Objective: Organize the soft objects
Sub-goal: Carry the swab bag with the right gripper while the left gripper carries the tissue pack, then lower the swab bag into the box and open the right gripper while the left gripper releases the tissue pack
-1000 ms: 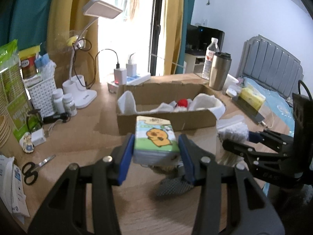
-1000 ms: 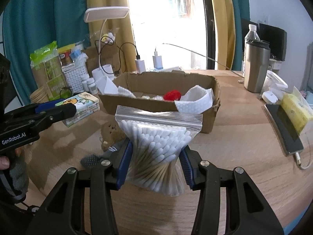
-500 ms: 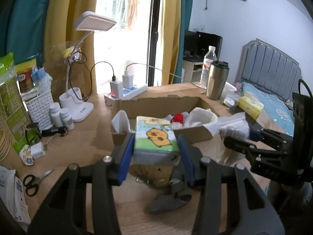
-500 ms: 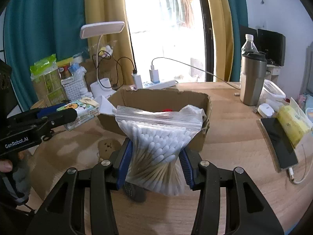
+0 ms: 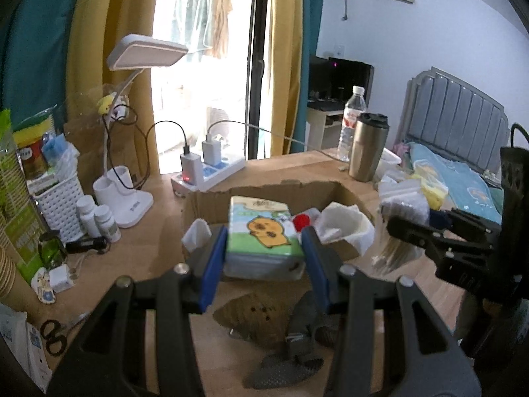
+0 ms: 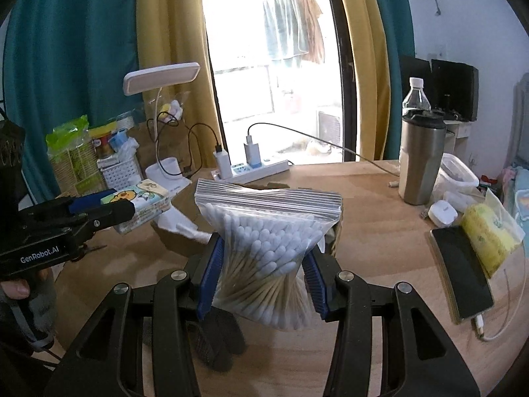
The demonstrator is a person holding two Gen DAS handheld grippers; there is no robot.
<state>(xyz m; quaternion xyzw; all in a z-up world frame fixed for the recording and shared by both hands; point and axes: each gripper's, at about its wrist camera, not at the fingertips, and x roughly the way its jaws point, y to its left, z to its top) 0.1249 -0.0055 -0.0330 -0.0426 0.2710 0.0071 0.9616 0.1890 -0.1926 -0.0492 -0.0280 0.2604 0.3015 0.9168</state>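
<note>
My left gripper (image 5: pixel 263 264) is shut on a tissue pack (image 5: pixel 263 236) printed with an orange cartoon animal, held in the air over the near wall of an open cardboard box (image 5: pixel 345 192). The box holds white cloths (image 5: pixel 344 223) and a red item (image 5: pixel 300 221). A zip bag of cotton swabs (image 6: pixel 264 248) is squeezed between the blue pads of my right gripper (image 6: pixel 264 276), raised in front of the same box (image 6: pixel 172 241). Each gripper shows in the other's view: the right one (image 5: pixel 416 228) at the box's right, the left one (image 6: pixel 109 210) at its left.
On the table below lie a brown plush (image 5: pixel 254 314) and a grey sock (image 5: pixel 284 367). A desk lamp (image 5: pixel 132 198), white basket (image 5: pixel 59 205), pill bottles (image 5: pixel 99 220), scissors (image 5: pixel 53 334) and power strip (image 5: pixel 211 175) stand left. A steel tumbler (image 6: pixel 421 158), phone (image 6: pixel 463 274) and yellow packet (image 6: pixel 489 235) sit right.
Both grippers have risen and moved toward the box with their loads. The box and the plush and sock now sit lower in both views.
</note>
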